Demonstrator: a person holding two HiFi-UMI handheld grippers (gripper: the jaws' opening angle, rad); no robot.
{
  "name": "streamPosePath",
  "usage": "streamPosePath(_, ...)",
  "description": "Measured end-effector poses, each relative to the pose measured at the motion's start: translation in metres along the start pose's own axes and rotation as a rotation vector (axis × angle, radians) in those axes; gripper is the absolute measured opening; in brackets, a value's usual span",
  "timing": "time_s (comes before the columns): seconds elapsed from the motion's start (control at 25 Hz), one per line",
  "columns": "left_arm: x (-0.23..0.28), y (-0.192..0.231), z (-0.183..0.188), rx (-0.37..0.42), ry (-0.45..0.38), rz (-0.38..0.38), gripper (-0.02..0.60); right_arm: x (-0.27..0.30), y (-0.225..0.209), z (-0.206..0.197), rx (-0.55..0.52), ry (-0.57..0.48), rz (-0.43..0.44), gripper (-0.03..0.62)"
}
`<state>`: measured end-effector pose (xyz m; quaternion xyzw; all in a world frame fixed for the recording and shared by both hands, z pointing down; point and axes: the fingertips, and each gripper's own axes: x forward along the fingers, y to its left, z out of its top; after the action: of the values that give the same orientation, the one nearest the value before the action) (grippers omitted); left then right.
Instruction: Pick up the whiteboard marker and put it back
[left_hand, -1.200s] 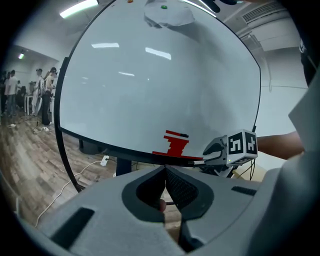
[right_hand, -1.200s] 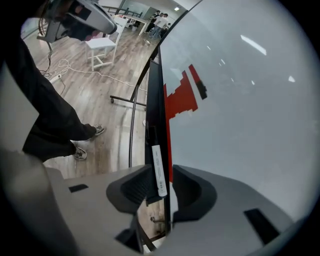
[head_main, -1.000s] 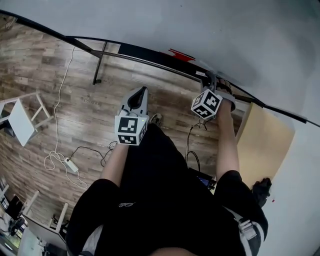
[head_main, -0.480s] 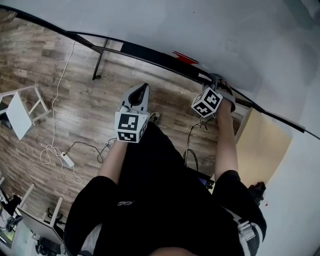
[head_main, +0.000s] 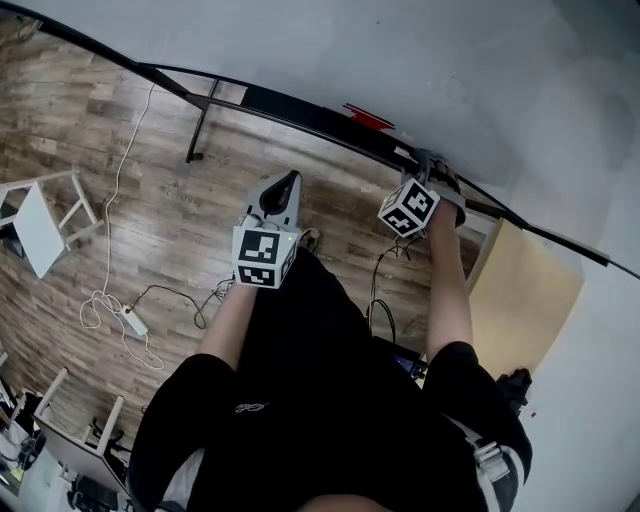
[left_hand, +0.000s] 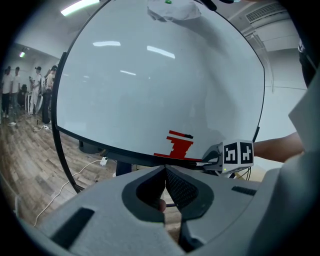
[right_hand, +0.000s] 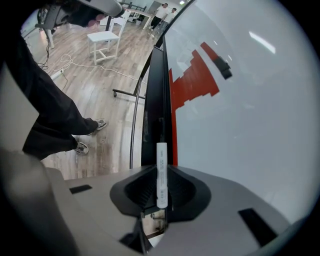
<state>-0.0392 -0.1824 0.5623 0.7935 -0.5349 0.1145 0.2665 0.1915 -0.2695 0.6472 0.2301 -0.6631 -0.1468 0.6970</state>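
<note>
Slim white whiteboard marker (right_hand: 161, 152) sits pinched in right gripper (right_hand: 161, 176), whose jaws have just been closing onto it, barrel along the black tray ledge (right_hand: 154, 100) under the glossy whiteboard (right_hand: 245, 120); left gripper (left_hand: 165, 171), short of that ledge, jaws pressed together, empty.

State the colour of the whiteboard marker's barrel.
White; best in the right gripper view, where the right gripper's jaws have just closed on the slim plastic whiteboard marker.

Head view downward; gripper views toward whiteboard (left_hand: 150, 90)
</note>
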Motion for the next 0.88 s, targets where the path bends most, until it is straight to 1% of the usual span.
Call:
streamPosePath(0.12,-0.007,-0.008,0.002,0.01,-0.01,-0.005,0.006,-0.007,0.0,-0.003,0.011,-0.016,-0.03,0.051)
streamPosePath(0.24,-0.015,-0.013,0.004,0.023,-0.024,0.003,0.006,-0.023,-0.006,-0.001,0.059,-0.063,-0.078,0.051)
streamPosePath(0.36,-0.02,-0.022,0.008,0.036,-0.041,0.007,0.006,-0.044,-0.012,-0.002,0.135,-0.126,-0.118,0.051)
streamPosePath(0.48,-0.022,-0.032,0.009,0.057,-0.059,0.002,0.006,-0.065,-0.01,0.0,0.216,-0.196,-0.133,0.051)
streamPosePath(0.56,-0.023,-0.04,0.009,0.075,-0.072,-0.008,0.006,-0.081,-0.008,0.004,0.289,-0.257,-0.139,0.051)
streamPosePath(0.72,-0.029,-0.064,0.011,0.108,-0.094,-0.028,0.006,-0.122,-0.004,0.005,0.405,-0.376,-0.172,0.051)
streamPosePath(0.88,-0.033,-0.089,0.017,0.131,-0.112,-0.052,0.006,-0.156,-0.002,0.0,0.51,-0.468,-0.21,0.051)
